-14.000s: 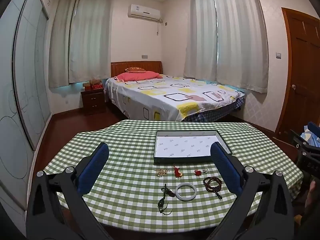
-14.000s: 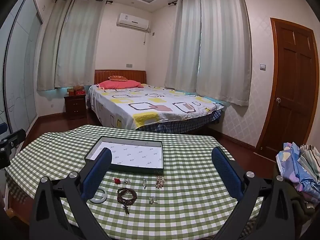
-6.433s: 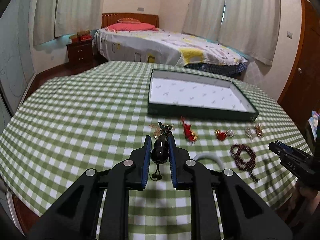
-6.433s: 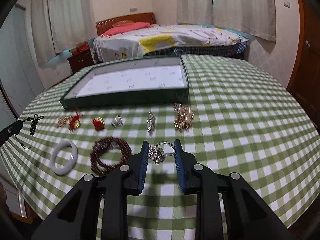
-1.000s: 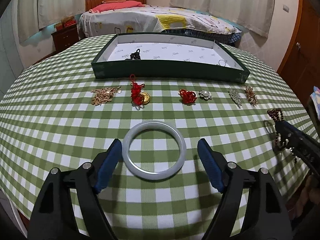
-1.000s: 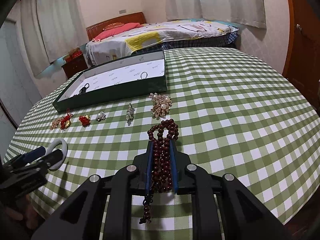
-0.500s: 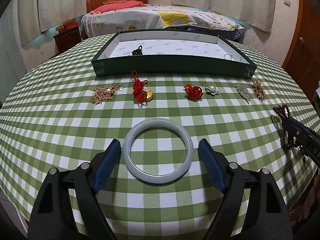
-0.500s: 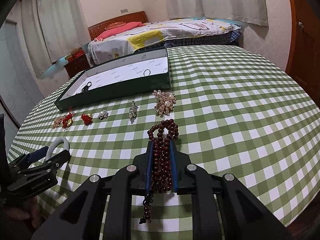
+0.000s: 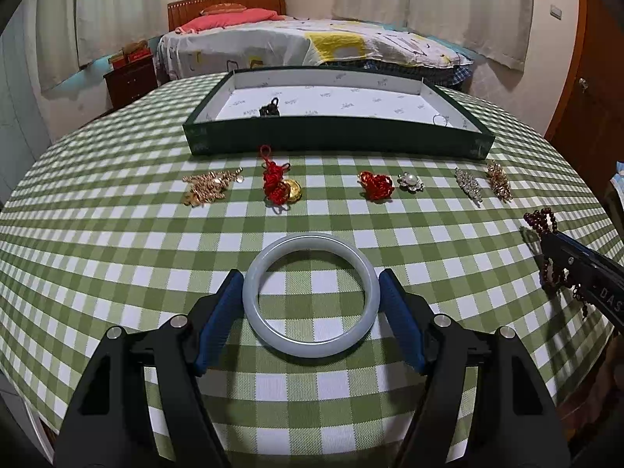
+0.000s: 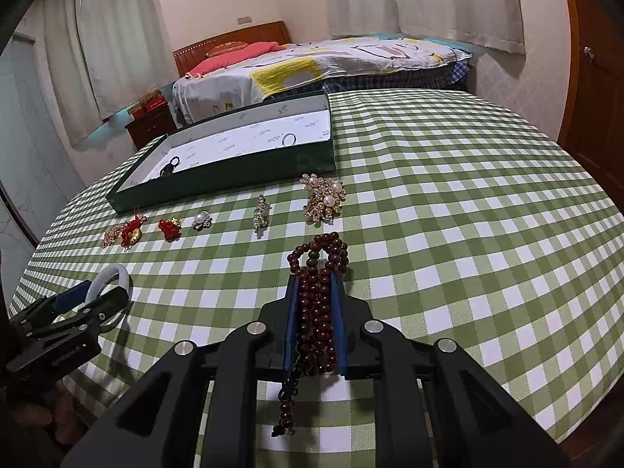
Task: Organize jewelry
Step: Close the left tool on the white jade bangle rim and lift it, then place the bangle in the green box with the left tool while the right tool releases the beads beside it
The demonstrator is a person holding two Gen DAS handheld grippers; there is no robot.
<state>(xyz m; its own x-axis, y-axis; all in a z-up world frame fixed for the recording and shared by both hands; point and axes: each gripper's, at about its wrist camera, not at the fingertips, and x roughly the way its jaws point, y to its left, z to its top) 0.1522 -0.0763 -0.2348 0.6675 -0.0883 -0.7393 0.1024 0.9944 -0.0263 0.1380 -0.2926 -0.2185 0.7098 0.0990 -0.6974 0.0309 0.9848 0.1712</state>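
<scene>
My left gripper (image 9: 311,284) has closed its blue pads on both sides of a pale jade bangle (image 9: 311,294) over the checked tablecloth. My right gripper (image 10: 315,284) is shut on a dark red bead bracelet (image 10: 318,273), held above the cloth; its tassel hangs below. The dark green tray (image 9: 335,136) at the back holds a black pendant cord (image 9: 270,108) and a small ring (image 9: 439,118). In a row before the tray lie a gold chain (image 9: 208,186), a red knot charm (image 9: 277,184), a red knot (image 9: 375,184), a pearl brooch (image 9: 410,182) and two crystal brooches (image 9: 468,184).
The round table (image 10: 468,202) drops off at its near and side edges. A bed (image 9: 312,46) stands behind it, a nightstand (image 9: 130,80) at the back left, a wooden door (image 10: 596,78) on the right.
My left gripper has closed in from wide open until its pads meet the bangle. My right gripper still holds the bead bracelet and has barely moved.
</scene>
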